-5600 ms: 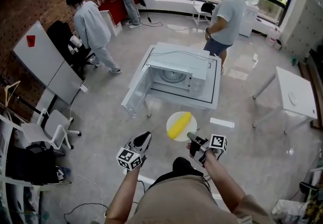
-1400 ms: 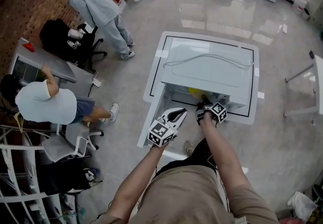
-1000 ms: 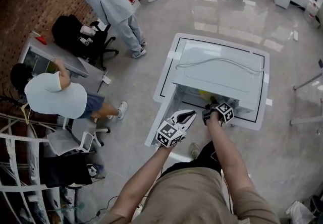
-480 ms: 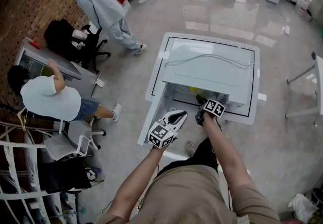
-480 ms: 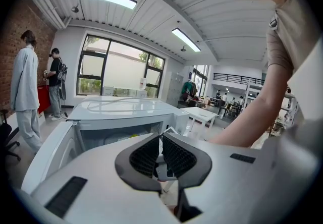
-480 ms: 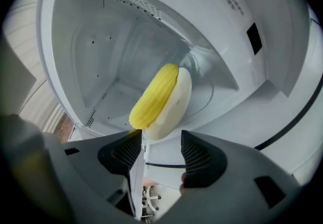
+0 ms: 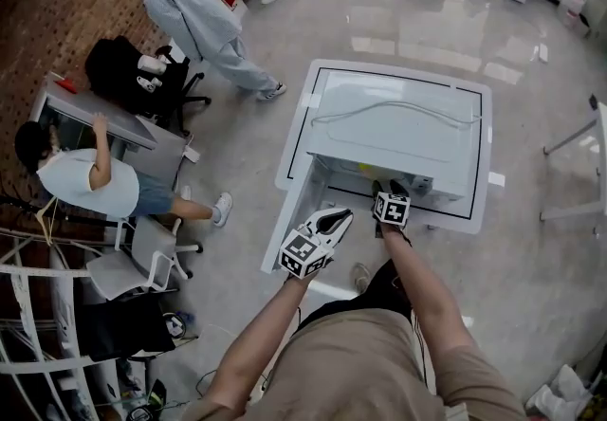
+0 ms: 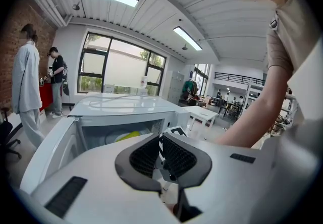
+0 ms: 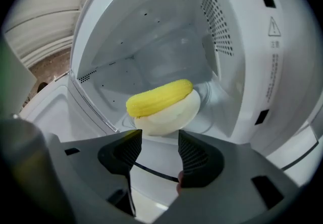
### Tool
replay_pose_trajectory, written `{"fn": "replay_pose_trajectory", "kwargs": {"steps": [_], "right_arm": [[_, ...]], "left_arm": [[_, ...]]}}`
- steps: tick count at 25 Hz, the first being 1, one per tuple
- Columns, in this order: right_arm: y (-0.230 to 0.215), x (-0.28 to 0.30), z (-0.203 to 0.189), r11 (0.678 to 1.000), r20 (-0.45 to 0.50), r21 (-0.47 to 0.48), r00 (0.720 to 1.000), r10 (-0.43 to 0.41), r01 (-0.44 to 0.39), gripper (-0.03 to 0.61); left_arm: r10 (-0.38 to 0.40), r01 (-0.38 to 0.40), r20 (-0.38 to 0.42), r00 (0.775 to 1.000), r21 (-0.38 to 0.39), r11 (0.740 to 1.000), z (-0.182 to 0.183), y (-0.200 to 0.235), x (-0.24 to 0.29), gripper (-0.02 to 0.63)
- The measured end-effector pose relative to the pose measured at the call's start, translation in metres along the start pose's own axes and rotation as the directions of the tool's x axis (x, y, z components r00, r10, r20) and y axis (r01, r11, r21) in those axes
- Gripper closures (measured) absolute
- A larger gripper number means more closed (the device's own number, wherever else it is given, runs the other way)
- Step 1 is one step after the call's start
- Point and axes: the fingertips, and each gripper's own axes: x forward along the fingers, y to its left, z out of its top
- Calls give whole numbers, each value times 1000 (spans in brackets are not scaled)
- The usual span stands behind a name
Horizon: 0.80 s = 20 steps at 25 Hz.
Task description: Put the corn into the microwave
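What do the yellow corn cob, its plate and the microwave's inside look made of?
Yellow corn cob: matte, bumpy; real or plastic replica, unclear.
Round cream plate: smooth, faint sheen, probably plastic or ceramic.
White microwave cavity: glossy painted metal, judging by punched vent holes.

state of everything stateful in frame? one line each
white microwave oven: door open
yellow corn cob: lying on the plate, inside the microwave
pale round plate: inside the microwave cavity, carrying the corn
left claw: shut, empty
right claw: open, gripping nothing
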Motion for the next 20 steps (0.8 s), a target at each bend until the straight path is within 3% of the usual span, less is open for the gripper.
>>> {"fn": "replay_pose_trajectory", "kwargs": {"steps": [6, 10, 15, 20], "right_arm": [[-20, 1, 11, 998, -48, 4, 997, -63, 63, 347], [-12, 8, 9, 997, -61, 65, 997, -40, 44, 347], [14, -24, 6, 990, -26, 128, 997, 71, -67, 347], [60, -94, 14, 951, 41, 193, 971, 237, -241, 347]], "left_arm": [[8, -8, -2, 1000, -8, 1000, 0, -7, 2, 603], [29, -29, 5, 1000, -4, 1000, -2, 5, -13, 603], [43, -43, 36, 998, 4, 999, 7, 8, -31, 603], [43, -44, 89, 995, 11, 999, 17, 0, -60, 603]]}}
